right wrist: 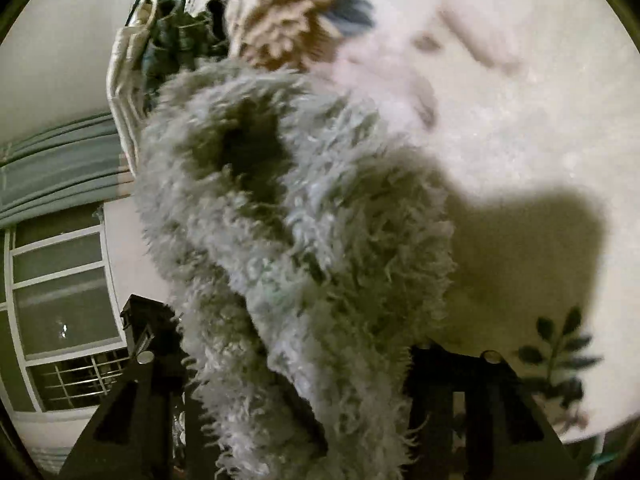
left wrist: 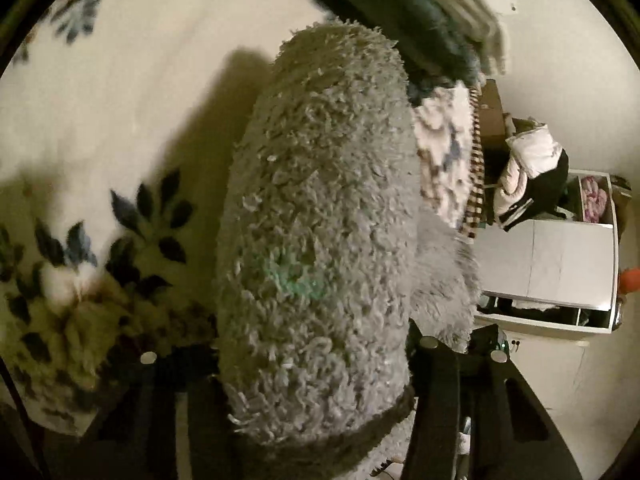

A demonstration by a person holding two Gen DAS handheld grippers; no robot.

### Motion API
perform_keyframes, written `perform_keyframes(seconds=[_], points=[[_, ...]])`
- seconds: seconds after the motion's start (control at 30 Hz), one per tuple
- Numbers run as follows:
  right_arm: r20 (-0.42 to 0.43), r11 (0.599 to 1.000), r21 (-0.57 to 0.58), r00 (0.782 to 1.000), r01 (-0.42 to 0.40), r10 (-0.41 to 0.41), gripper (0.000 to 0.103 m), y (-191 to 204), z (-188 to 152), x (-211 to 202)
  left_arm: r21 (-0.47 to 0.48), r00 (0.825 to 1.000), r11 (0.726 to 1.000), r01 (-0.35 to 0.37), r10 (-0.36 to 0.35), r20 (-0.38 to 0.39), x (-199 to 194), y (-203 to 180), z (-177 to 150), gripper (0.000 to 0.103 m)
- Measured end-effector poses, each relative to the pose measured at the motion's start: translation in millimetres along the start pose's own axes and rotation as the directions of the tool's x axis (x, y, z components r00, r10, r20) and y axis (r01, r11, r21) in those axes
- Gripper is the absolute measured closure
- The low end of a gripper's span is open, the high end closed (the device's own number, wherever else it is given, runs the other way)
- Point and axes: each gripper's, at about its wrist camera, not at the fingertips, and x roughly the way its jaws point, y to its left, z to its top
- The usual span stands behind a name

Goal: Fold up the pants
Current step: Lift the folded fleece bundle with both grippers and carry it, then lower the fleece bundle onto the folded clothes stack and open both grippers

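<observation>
left wrist view: shaggy grey fleece pants [left wrist: 316,216], loop-pile, fills centre of frame, rising in a thick rounded fold from between the black fingers [left wrist: 436,408] of the left gripper [left wrist: 320,420]. fingers clamped on the fleece, part-way closed around its bulk. faint green tint on the pile near mid-fold. behind and left: cream plush floral blanket with dark blue leaves [left wrist: 120,128] spread on a bed, carrying a dark cast shadow just beside the pants. far right: white cabinet [left wrist: 552,268] with a heap of clothes on top, blurred.

right wrist view: same grey garment [right wrist: 288,240], here long-haired and fluffy, with a dark open hollow near its upper part. hangs bunched over the blanket [right wrist: 500,100], lifted at the near end. right gripper [right wrist: 304,420] fingers [right wrist: 460,408] clamped on the fleece, fabric packed between them. left edge: window with white frame [right wrist: 60,300], grey-green curtain [right wrist: 60,168] above. much motion blur throughout.
</observation>
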Motion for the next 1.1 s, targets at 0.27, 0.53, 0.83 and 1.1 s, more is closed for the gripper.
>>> perform_keyframes(seconds=[0.27,0.53,0.83,1.1], points=[[0.071,0.997,-0.064,0.997,-0.038,0.043,0.055,90.8,-4.5,-55.6,0.078,0.997,0.996,0.031,-0.036,0.071,-68.2,-93.0,24.2,0.057],[0.204,0.986,-0.163,0.976,-0.042,0.075,0.055,246.3,65.0,-89.8,0.178,0.988,0.983,0.044,-0.069,0.135,-126.5,-203.0,155.6,0.057],[0.282,0.975,-0.223,0.958,0.003,0.061,0.055,383.3,218.5,-16.3,0.196,0.988,0.981,0.010,-0.040,0.151,-116.0,-204.9,350.6,0.056],[0.219,0.983,-0.131,0.971,0.130,-0.099,0.034,363.8,287.5,51.6,0.213,0.974,0.950,-0.227,0.218,0.067,-65.7,-151.1,404.9,0.042]])
